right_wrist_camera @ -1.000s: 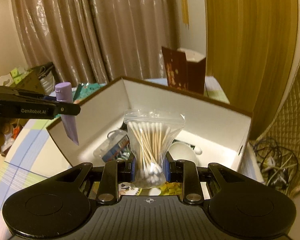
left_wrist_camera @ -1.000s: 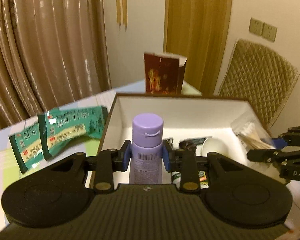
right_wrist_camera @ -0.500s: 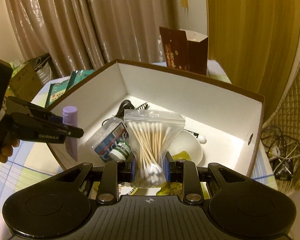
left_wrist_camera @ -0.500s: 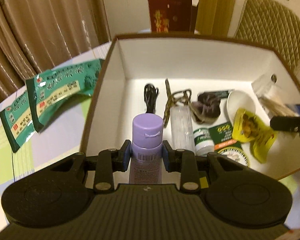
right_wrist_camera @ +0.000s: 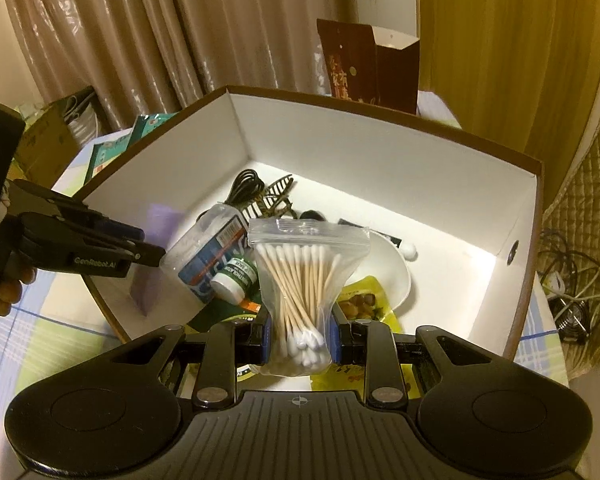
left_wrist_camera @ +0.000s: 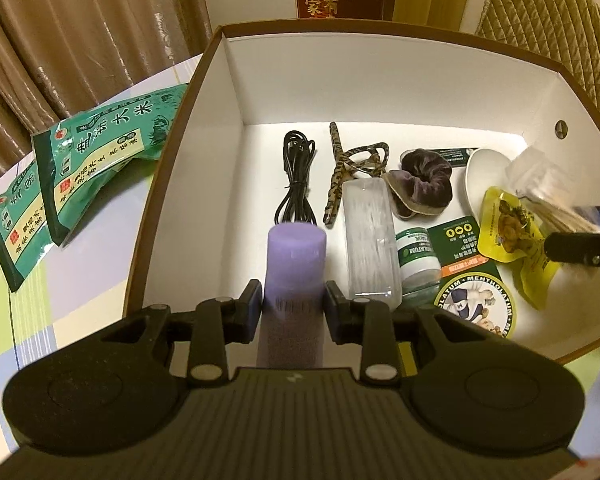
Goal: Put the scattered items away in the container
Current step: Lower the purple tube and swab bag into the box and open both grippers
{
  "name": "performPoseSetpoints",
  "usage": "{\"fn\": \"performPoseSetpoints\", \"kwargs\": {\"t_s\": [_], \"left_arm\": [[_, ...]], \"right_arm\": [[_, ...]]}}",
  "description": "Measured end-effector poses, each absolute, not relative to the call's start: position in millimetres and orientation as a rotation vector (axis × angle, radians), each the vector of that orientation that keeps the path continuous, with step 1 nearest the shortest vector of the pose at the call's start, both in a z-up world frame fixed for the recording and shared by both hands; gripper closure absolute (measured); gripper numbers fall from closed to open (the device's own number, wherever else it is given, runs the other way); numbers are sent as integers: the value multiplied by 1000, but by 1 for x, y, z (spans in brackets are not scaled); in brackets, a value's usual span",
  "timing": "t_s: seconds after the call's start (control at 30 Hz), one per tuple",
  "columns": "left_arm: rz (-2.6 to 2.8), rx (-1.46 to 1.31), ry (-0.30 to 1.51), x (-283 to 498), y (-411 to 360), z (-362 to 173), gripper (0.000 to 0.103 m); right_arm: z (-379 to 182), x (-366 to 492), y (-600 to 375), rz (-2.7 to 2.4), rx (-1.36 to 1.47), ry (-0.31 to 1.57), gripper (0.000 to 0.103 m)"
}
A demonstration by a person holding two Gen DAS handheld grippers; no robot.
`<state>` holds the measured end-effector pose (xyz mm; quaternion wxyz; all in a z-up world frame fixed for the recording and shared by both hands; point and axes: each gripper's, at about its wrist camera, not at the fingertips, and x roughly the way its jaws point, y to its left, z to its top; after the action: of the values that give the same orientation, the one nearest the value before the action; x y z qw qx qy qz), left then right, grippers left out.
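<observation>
While the purple bottle [left_wrist_camera: 294, 276] is pinched upright between the pads of the left gripper [left_wrist_camera: 292, 308], it is held over the near left part of the white box [left_wrist_camera: 236, 80], above a black cable [left_wrist_camera: 296, 176] and beside a clear bottle [left_wrist_camera: 370, 240]. If it were let go from this height, a topple onto the small green jar [left_wrist_camera: 418, 258] could be expected. Two green packets [left_wrist_camera: 100, 152] are left outside on the checked tablecloth [left_wrist_camera: 40, 300], with curtains behind.

From the right wrist, a bag of cotton swabs [right_wrist_camera: 302, 284] is seen clamped low down by the right gripper [right_wrist_camera: 300, 340], over the white bowl [right_wrist_camera: 384, 264] and a yellow pouch [right_wrist_camera: 364, 304]. Being soft, the bag could slip or snag on a pad at release. A red carton [right_wrist_camera: 364, 64] is stood beyond the box, and tangled cords [right_wrist_camera: 572, 280] lie off to the right
</observation>
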<state>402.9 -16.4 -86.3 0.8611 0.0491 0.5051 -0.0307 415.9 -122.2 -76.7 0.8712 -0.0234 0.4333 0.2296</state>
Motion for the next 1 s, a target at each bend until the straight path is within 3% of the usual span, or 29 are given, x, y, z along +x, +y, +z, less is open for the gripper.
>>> {"fn": "performPoseSetpoints", "kwargs": {"t_s": [0.2,0.47,0.73,0.77,0.83,0.87,1.0], "left_arm": [[-76,68,1041,398,-17,-78,59],[-86,44,1001,390,-23,-62,28],[-50,32,983,388,-20,-51,26],[-50,30,982,388,-20,-51,25],[-47,27,979,387,-20,-49,22],[-45,27,976,387,-20,-48,19],[-41,34,960,384,-22,-44,16]], "right_arm": [[-81,417,-121,480,-47,927,79],[-85,417,-121,469,-45,950,79],[-85,416,-120,463,-50,965,79],[-85,416,-119,465,-50,971,74],[-84,416,-119,438,-41,966,51],[-83,415,-120,426,-32,955,27],[-76,410,-117,446,-34,925,15]]}}
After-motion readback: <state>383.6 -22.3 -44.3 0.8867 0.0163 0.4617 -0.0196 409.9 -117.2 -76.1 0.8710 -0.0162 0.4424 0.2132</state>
